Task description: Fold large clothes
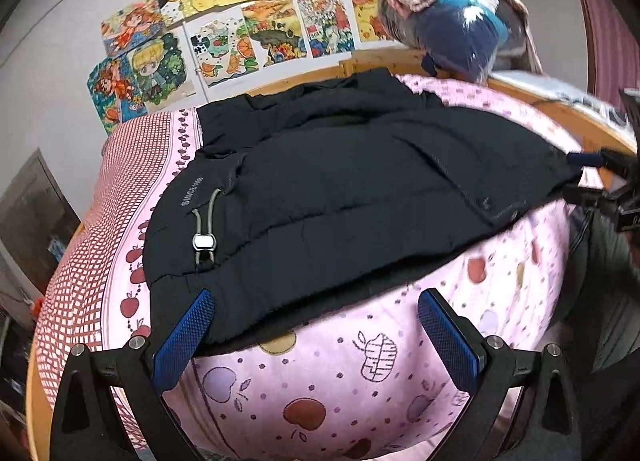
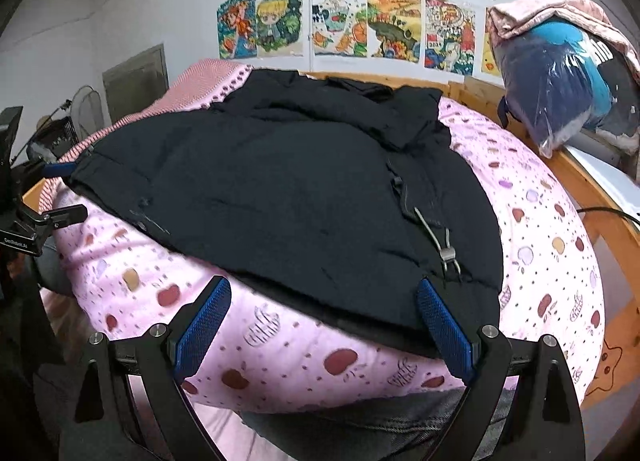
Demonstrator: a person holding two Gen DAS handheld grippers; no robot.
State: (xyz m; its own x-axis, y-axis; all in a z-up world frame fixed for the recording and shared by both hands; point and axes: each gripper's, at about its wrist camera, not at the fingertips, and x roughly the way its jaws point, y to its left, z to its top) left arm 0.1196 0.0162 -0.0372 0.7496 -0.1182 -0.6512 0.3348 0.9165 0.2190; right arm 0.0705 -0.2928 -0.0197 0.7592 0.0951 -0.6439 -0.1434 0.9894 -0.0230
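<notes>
Even light; edges warped, perhaps blurred.

A black jacket [image 1: 360, 189] lies centre frame on a pink apple-print quilt [image 1: 328, 393]; red-checked bedding [image 1: 132, 165] at left, blue gripper pads [image 2: 204, 325] below.

The jacket [image 1: 360, 181] lies spread on the bed [image 1: 320, 381], wall drawings [image 1: 240, 21] behind it

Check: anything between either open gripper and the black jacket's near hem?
Nothing visible. The left gripper and right gripper both sit at the black jacket hem, jaws open, with only the pink apple-print bedding beneath.
</notes>
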